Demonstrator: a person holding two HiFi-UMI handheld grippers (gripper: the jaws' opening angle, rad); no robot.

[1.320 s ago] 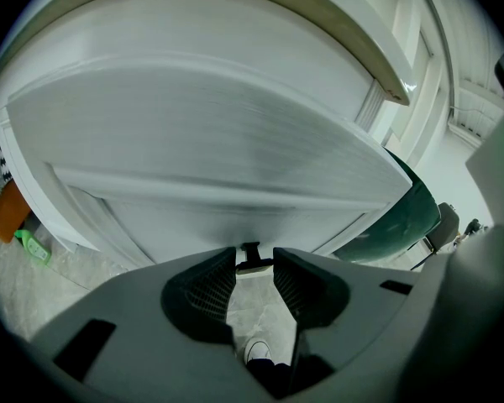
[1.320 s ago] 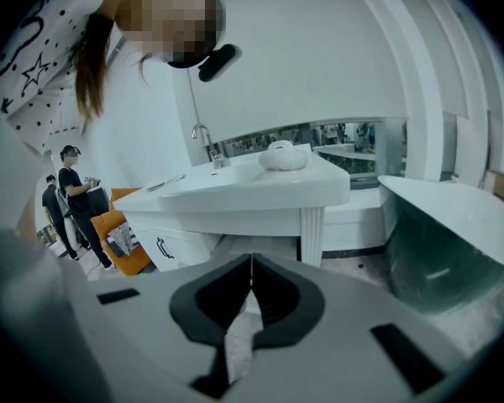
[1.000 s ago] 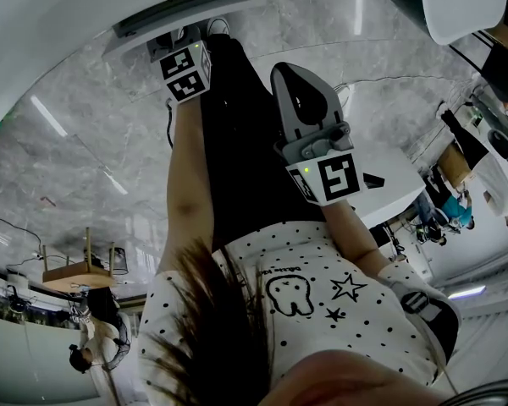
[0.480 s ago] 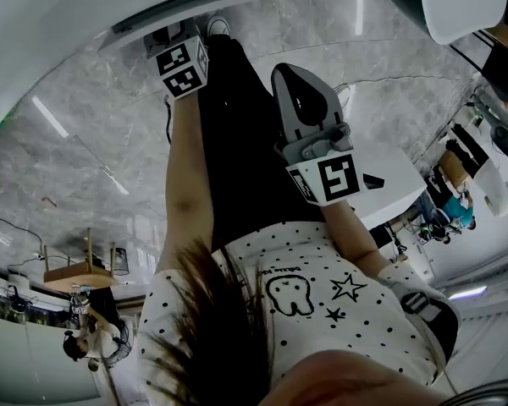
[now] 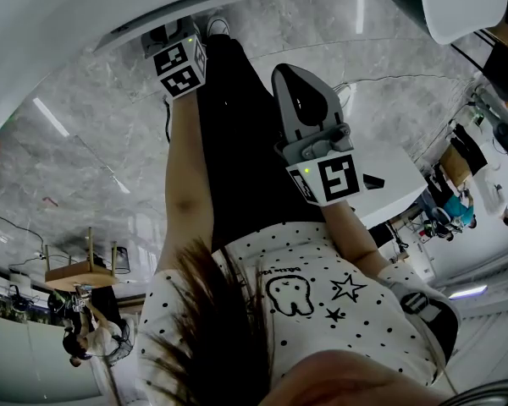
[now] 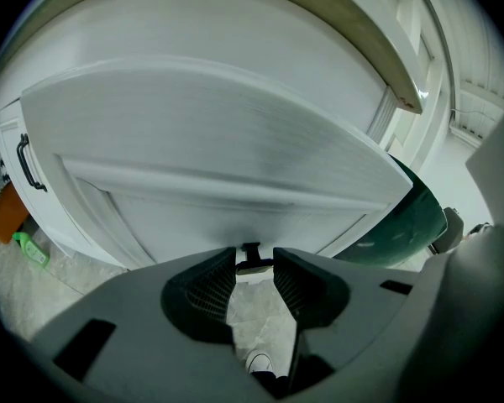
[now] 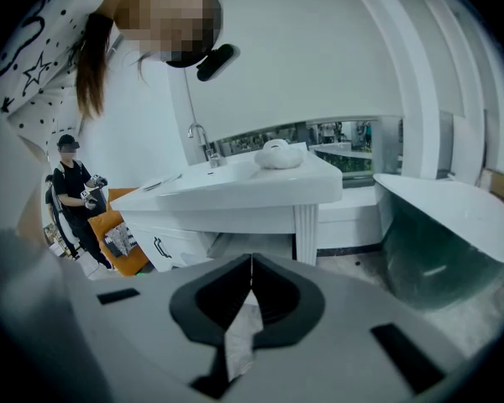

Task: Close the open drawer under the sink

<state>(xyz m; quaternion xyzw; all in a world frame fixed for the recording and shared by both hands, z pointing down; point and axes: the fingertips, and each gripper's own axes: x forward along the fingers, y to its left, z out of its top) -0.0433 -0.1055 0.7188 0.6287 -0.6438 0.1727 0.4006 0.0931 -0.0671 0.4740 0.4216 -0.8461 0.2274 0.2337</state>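
The white drawer front [image 6: 210, 141] fills the left gripper view and shows as a white slab [image 5: 186, 11] at the top of the head view. Its small dark handle [image 6: 251, 251] sits right at the tips of my left gripper [image 6: 254, 265]. That gripper's jaws stand open, one on each side of the handle, and I cannot tell if the pads touch it. The left gripper's marker cube [image 5: 182, 66] sits just below the slab. My right gripper [image 5: 289, 74] hangs apart over the floor, to the right of the person's legs. The right gripper [image 7: 251, 263] is shut on nothing.
A dark green tub [image 6: 412, 217] stands right of the drawer. A cabinet door with a black handle [image 6: 25, 162] is at the left, with an orange thing [image 6: 0, 217] beside it. The right gripper view shows another white sink counter [image 7: 235, 191], a faucet [image 7: 200, 141] and a bystander [image 7: 71, 196].
My left gripper has edged slightly toward the drawer front in the head view. The right gripper has stayed put. Bystanders at the lower left have shifted.
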